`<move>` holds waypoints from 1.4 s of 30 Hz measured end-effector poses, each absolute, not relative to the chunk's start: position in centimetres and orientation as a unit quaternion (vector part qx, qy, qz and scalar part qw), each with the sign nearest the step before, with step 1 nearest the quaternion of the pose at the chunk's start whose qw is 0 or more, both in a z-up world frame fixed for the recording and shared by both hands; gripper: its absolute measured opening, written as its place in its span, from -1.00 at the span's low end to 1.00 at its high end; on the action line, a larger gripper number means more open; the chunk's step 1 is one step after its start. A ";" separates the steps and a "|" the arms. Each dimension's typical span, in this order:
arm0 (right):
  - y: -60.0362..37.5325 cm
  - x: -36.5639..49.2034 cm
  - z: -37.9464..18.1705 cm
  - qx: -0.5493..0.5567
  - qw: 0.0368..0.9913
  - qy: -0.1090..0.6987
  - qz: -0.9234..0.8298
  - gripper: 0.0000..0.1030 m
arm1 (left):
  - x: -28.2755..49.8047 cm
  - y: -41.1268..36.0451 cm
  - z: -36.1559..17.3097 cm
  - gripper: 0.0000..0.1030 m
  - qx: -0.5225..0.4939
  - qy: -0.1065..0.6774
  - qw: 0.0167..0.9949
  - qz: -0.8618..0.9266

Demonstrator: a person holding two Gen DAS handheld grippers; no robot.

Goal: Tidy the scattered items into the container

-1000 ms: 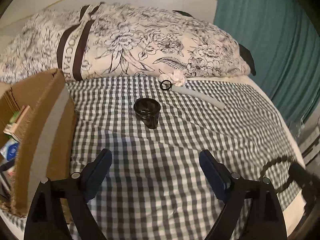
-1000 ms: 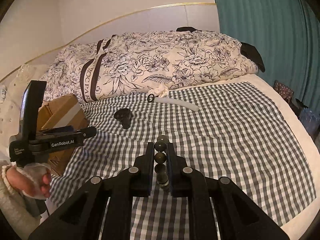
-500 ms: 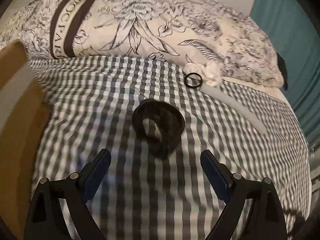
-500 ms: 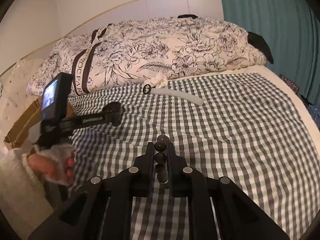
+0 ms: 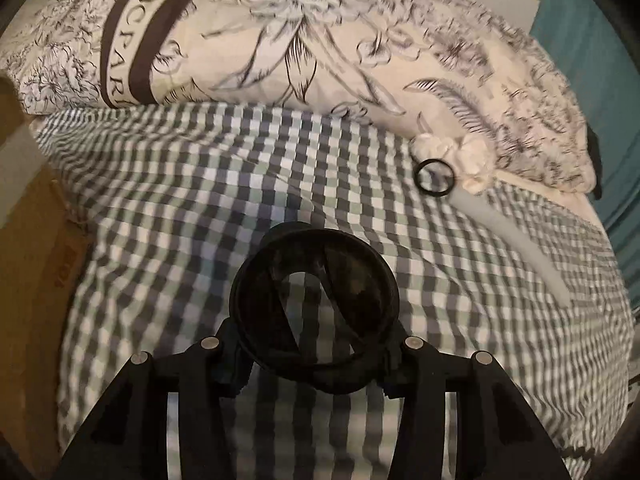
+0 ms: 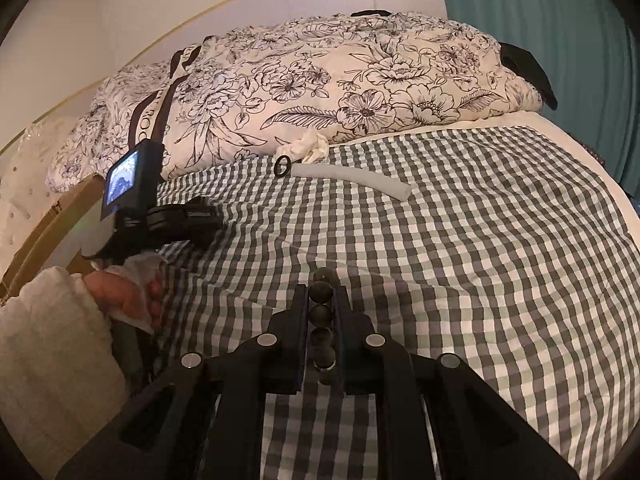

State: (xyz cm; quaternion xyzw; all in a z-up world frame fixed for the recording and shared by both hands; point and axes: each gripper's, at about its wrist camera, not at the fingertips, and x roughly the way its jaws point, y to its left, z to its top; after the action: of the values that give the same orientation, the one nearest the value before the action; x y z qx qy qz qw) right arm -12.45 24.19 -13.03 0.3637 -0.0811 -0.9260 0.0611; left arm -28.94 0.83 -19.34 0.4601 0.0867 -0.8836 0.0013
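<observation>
My left gripper (image 5: pixel 316 354) is shut on a dark see-through cup (image 5: pixel 314 300) that lies on the checked bedspread; in the right wrist view that gripper (image 6: pixel 200 220) sits at the left. My right gripper (image 6: pixel 322 320) is shut on a string of dark beads (image 6: pixel 321 312) held above the bed. A black ring (image 5: pixel 435 178), a crumpled white tissue (image 5: pixel 460 156) and a pale grey tube (image 5: pixel 516 240) lie by the pillow; they also show in the right wrist view as the ring (image 6: pixel 282 166), the tissue (image 6: pixel 306 148) and the tube (image 6: pixel 352 178). The cardboard box (image 5: pixel 28 280) is at the left.
A floral pillow (image 6: pixel 320 92) runs along the back of the bed. A teal curtain (image 6: pixel 560 20) hangs at the right. The person's left hand and white sleeve (image 6: pixel 60 340) are at the lower left of the right wrist view.
My left gripper moved forward to the cup and closed on it; it was open before. My right gripper kept hold of the beads and barely moved.
</observation>
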 end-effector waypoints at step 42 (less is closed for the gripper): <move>-8.6 -7.5 4.2 0.282 0.293 0.001 -0.914 -0.78 | -9.5 -23.5 0.5 -0.06 0.365 0.041 0.061 -0.928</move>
State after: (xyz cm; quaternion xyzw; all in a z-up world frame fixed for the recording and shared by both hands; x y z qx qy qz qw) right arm -7.50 -8.59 4.17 0.2818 0.0014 -0.9136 0.2930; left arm -9.48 -23.50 0.52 0.3655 0.0407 -0.9279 0.0609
